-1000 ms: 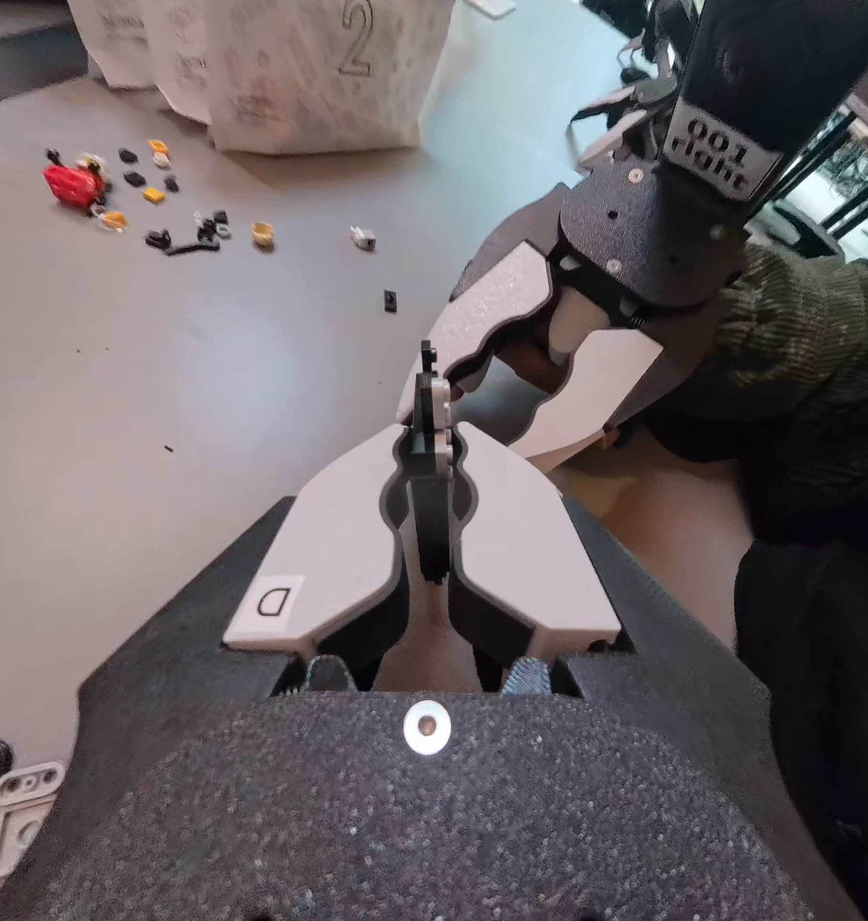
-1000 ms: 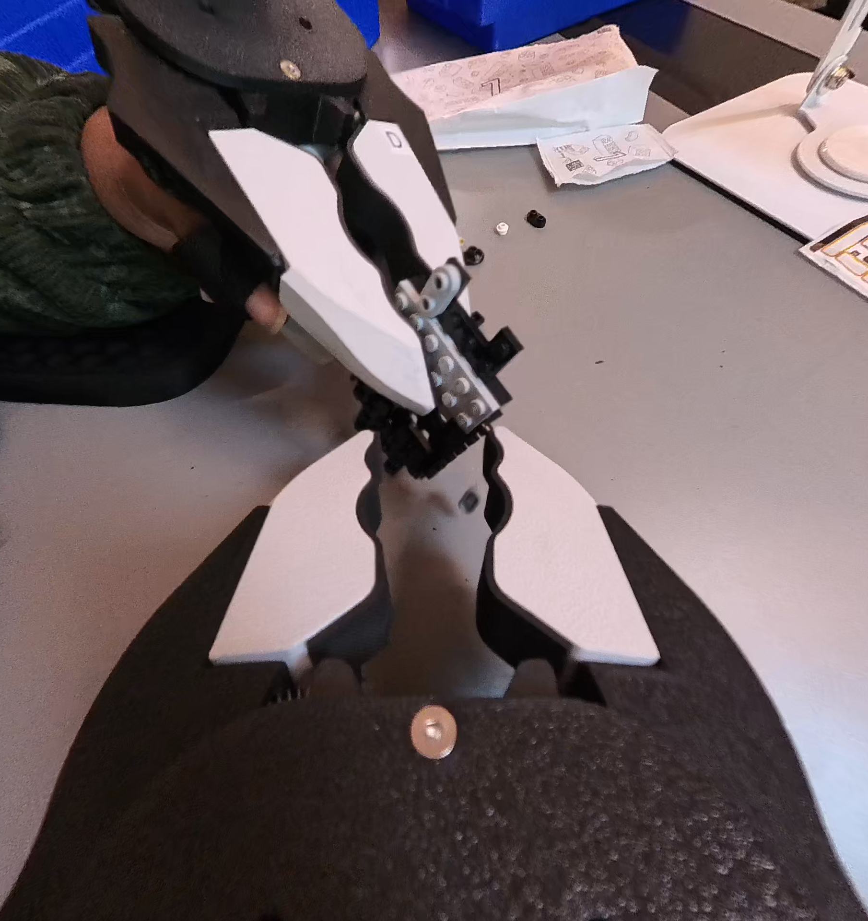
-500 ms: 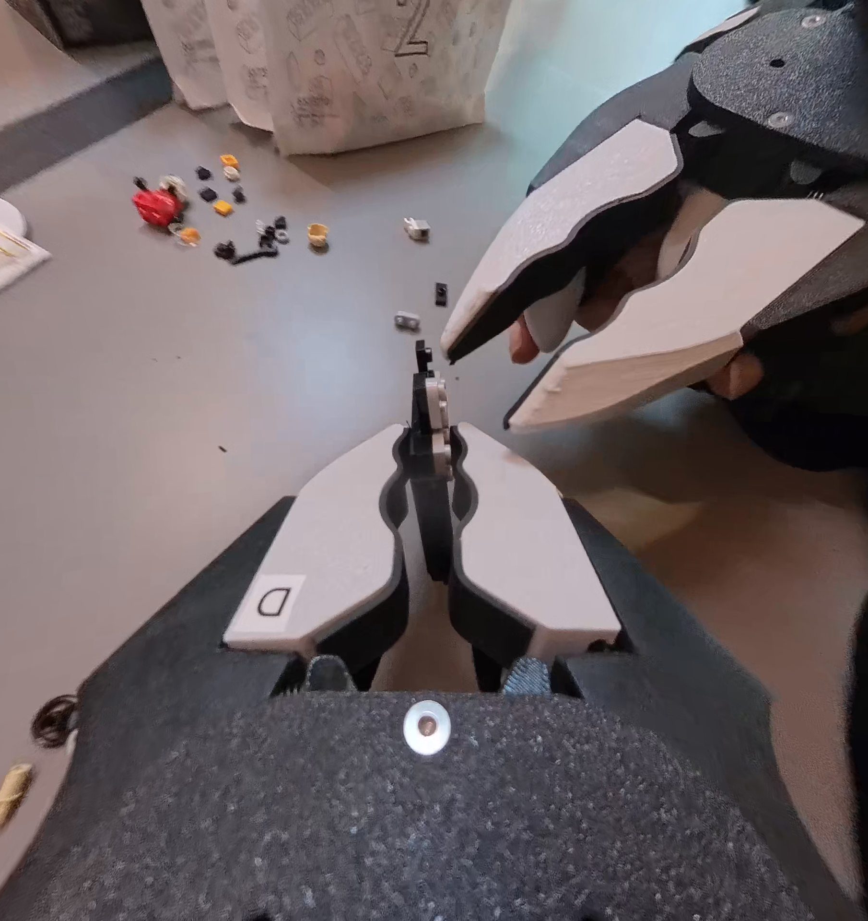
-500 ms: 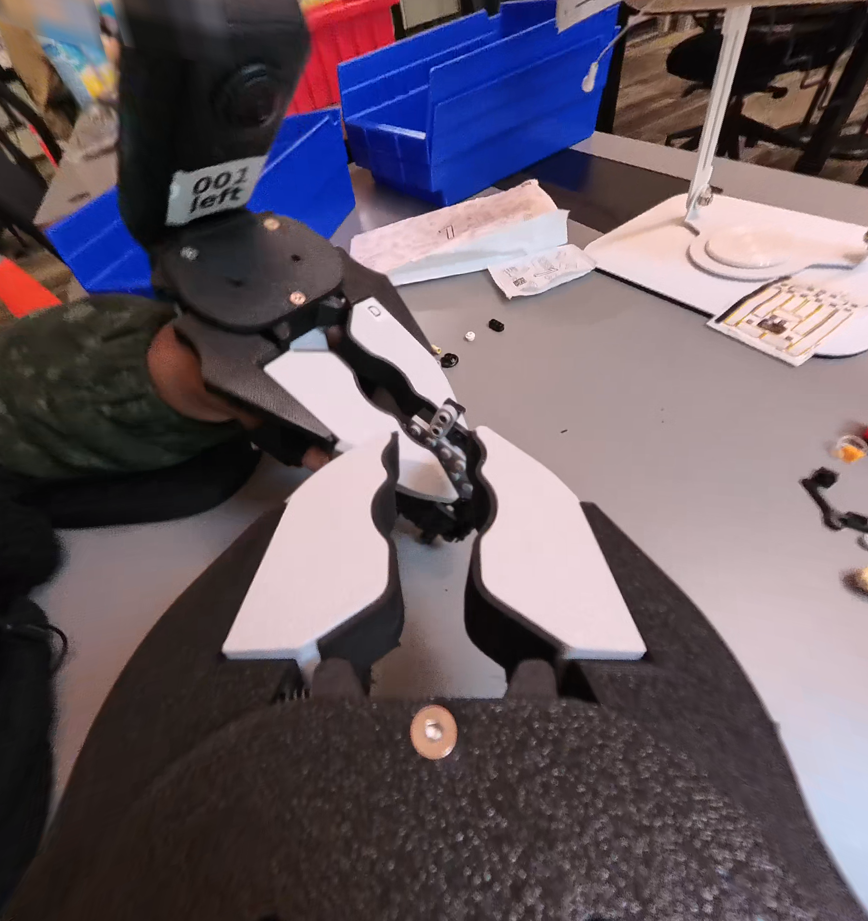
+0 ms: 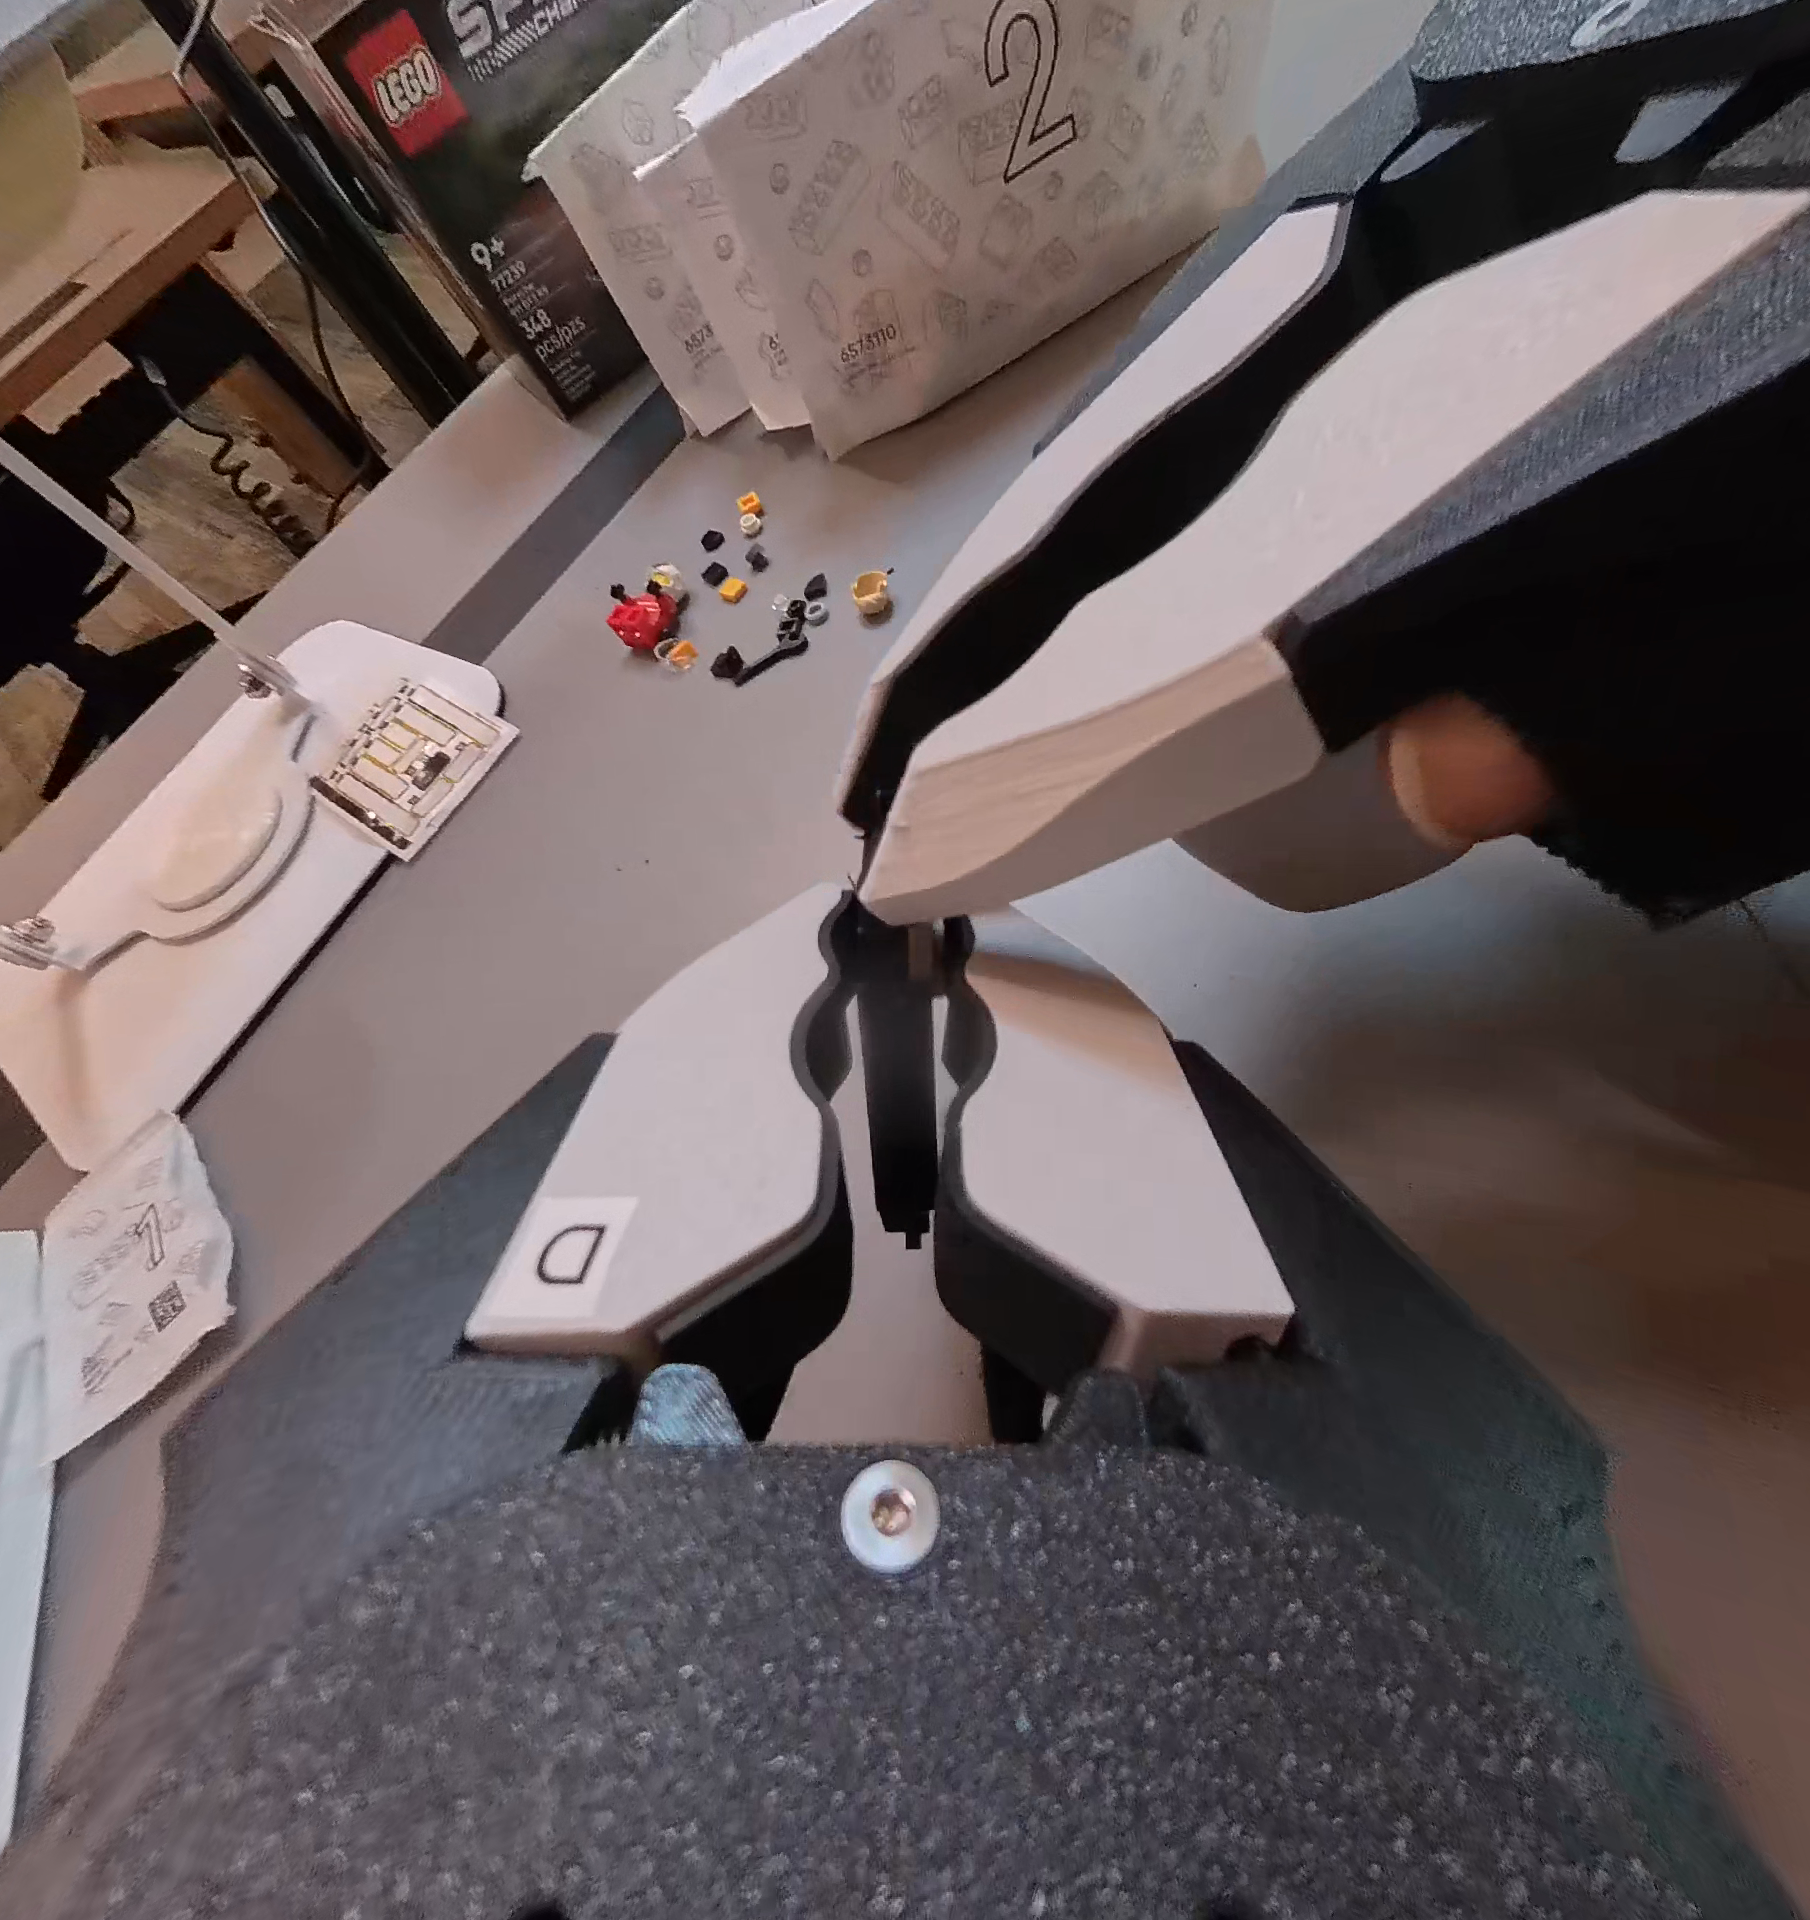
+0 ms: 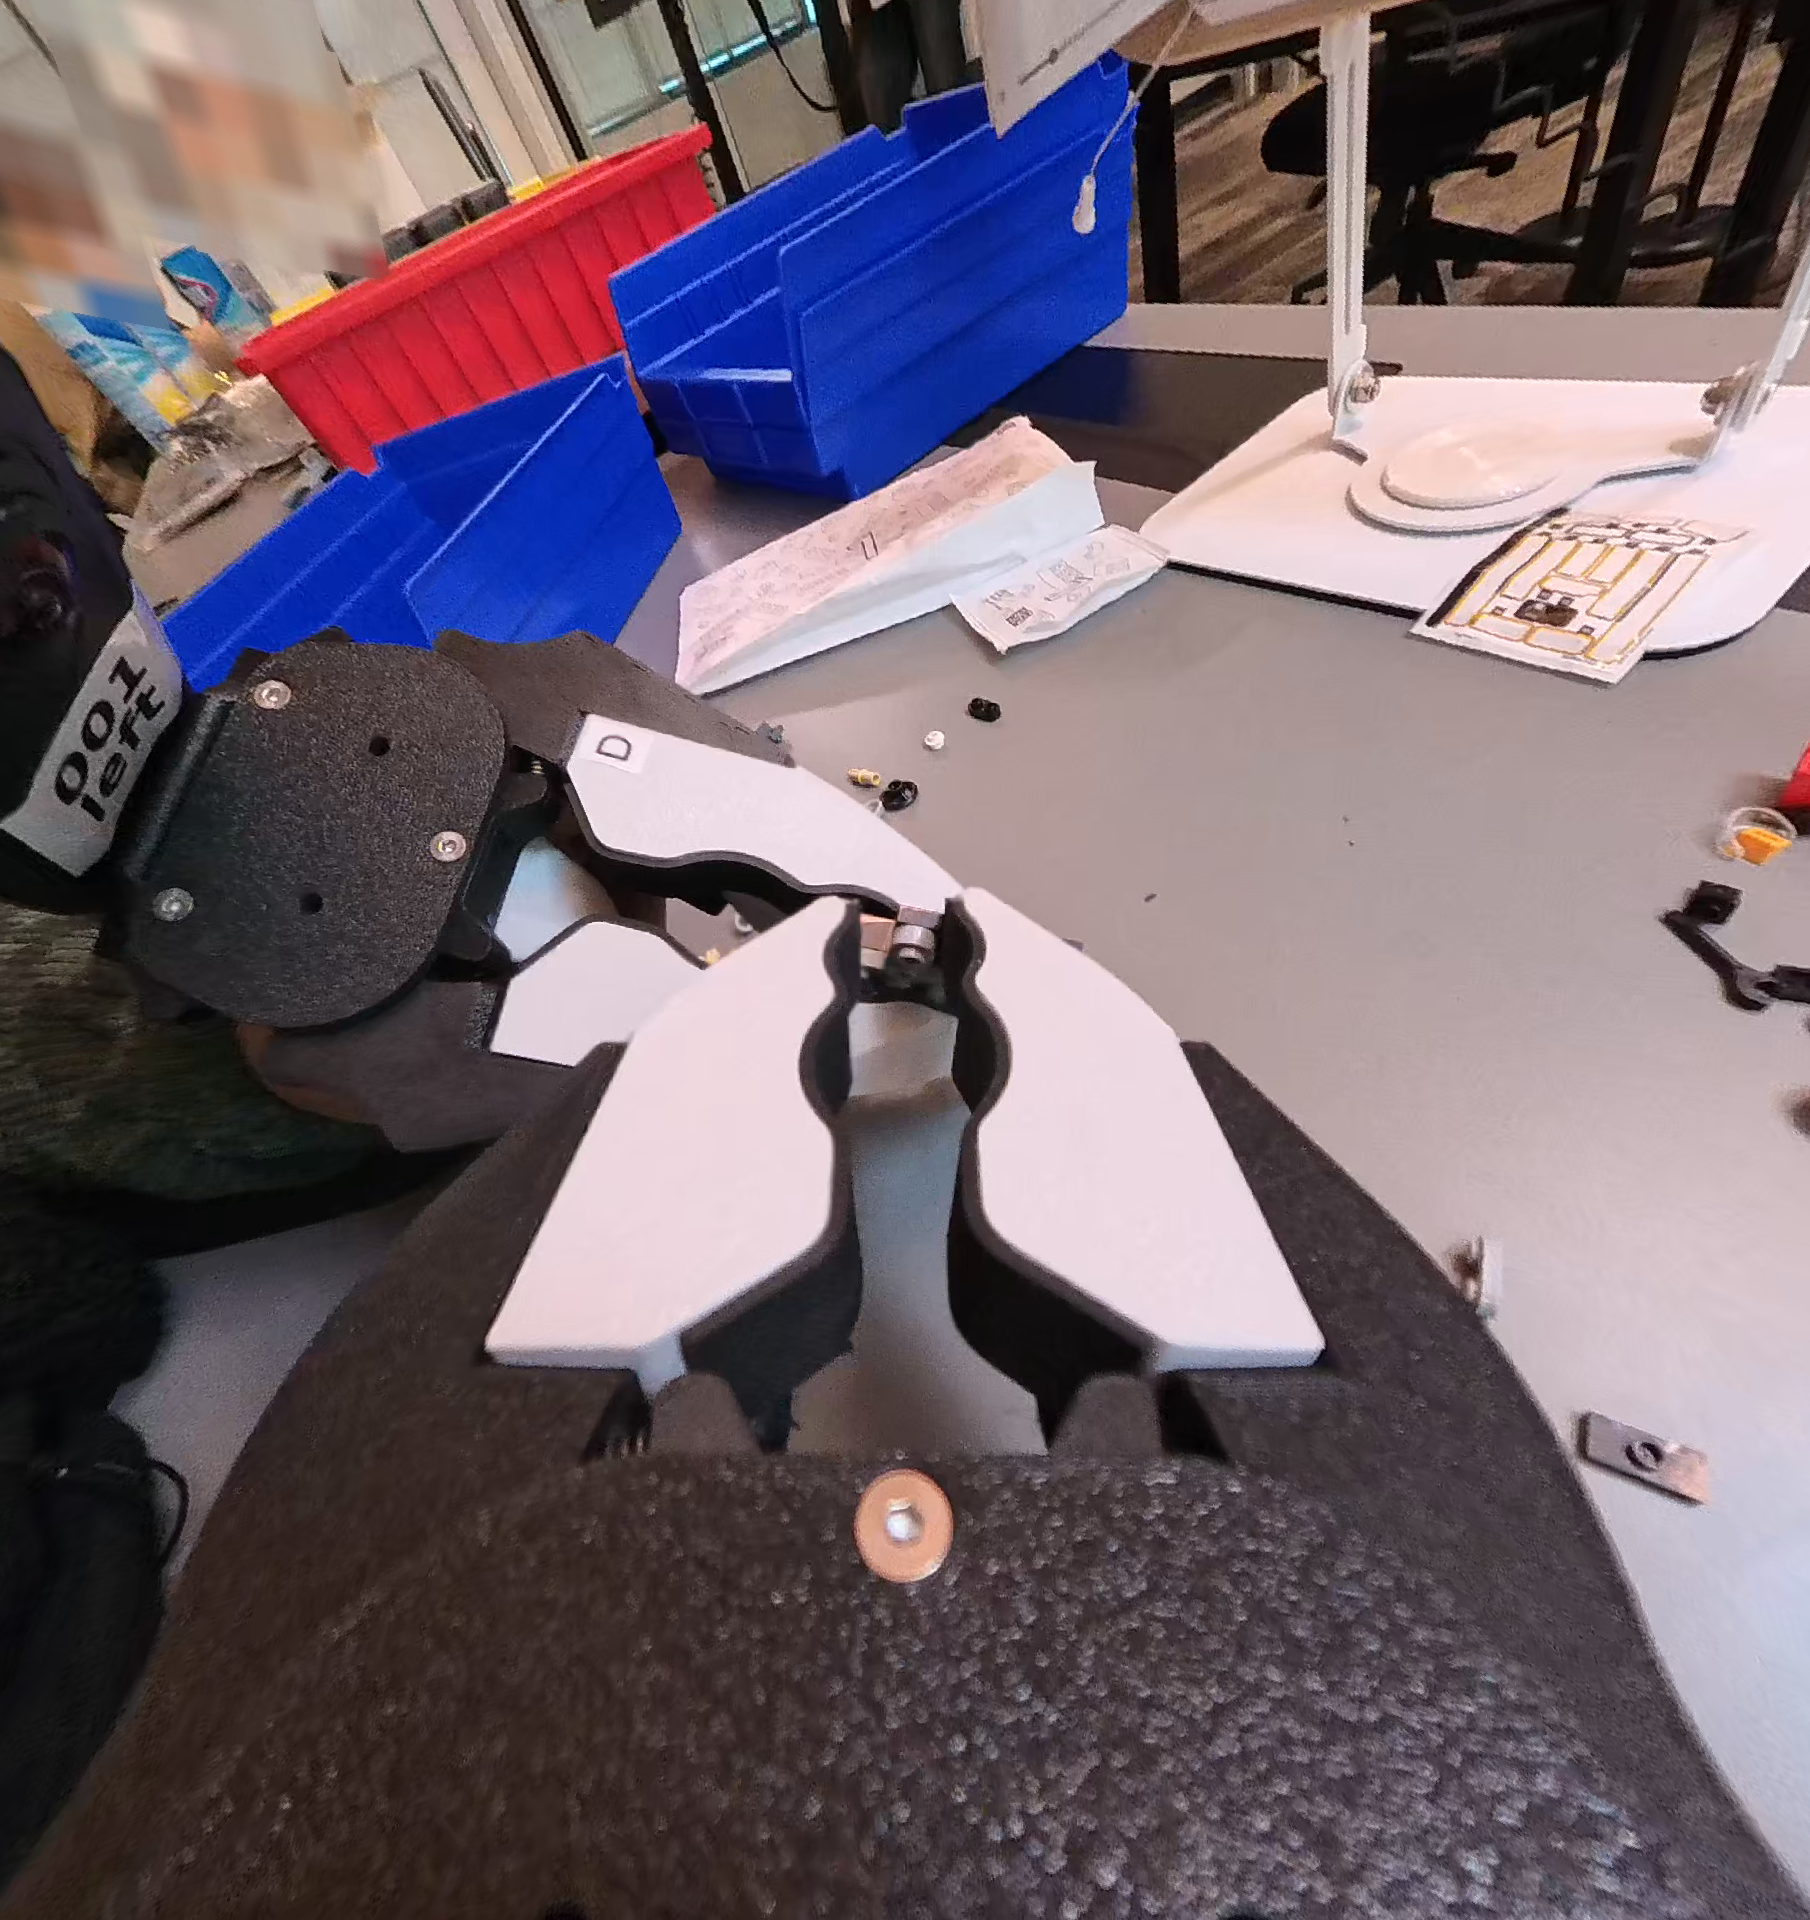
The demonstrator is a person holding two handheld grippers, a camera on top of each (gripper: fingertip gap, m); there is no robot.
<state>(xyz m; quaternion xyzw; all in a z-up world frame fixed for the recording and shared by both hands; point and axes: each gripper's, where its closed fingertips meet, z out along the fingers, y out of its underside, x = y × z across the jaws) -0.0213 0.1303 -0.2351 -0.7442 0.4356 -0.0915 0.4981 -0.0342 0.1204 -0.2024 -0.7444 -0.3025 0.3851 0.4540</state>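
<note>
left gripper (image 5: 896, 940): clamped edge-on on a black-and-grey brick assembly (image 5: 893, 1091), held above the table (image 5: 610, 821), steadied for the other | right gripper (image 6: 901, 935): tips closed on the same assembly's grey studded end (image 6: 916, 935) | counts: two grippers, one assembly, three white paper bags (image 5: 880, 208), two blue bins (image 6: 859, 291), one red bin (image 6: 506, 301)

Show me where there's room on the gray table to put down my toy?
Bare table lies between the torn paper bags, the white lamp base and the scattered small bricks. It is crowded around the red brick piece and where the left gripper and right gripper meet.
</note>
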